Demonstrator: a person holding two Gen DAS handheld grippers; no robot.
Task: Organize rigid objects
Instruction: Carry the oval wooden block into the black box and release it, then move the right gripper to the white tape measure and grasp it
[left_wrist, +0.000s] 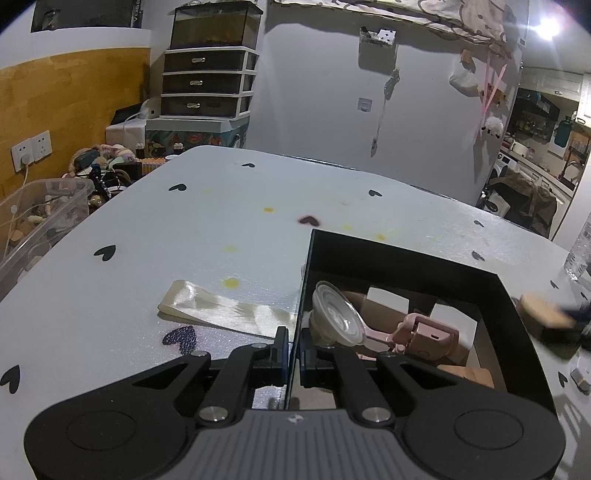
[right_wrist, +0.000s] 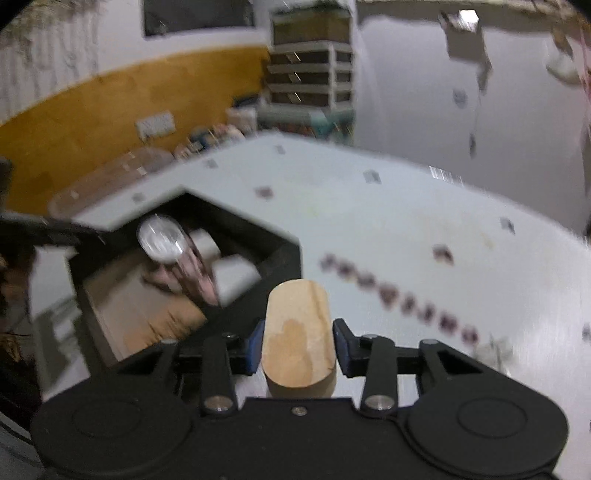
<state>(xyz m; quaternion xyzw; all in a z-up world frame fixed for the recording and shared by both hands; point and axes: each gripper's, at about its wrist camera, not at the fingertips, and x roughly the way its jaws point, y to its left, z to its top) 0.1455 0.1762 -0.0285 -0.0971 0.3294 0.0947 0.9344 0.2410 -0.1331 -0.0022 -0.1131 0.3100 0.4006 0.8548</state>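
Meanwhile, the left gripper (left_wrist: 293, 349) pinches the near wall of a black box (left_wrist: 417, 251) while the right gripper (right_wrist: 298, 345) clasps a wooden block (right_wrist: 298, 332) just beside it.

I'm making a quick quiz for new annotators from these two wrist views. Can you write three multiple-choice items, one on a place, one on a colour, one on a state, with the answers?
1. Where does the clear suction cup lie?
A. inside the black box
B. on the bare table beside the ribbon
C. in the right gripper

2. What colour is the block held by the right gripper?
A. pink
B. light wood tan
C. blue

3. What is the left gripper doing?
A. hanging open over the table
B. holding a bottle
C. closed on the near wall of the black box

Answers: 1 A, the cup rests between the box walls. 2 B, the wooden block is pale tan. 3 C, its pads pinch the box's thin edge.
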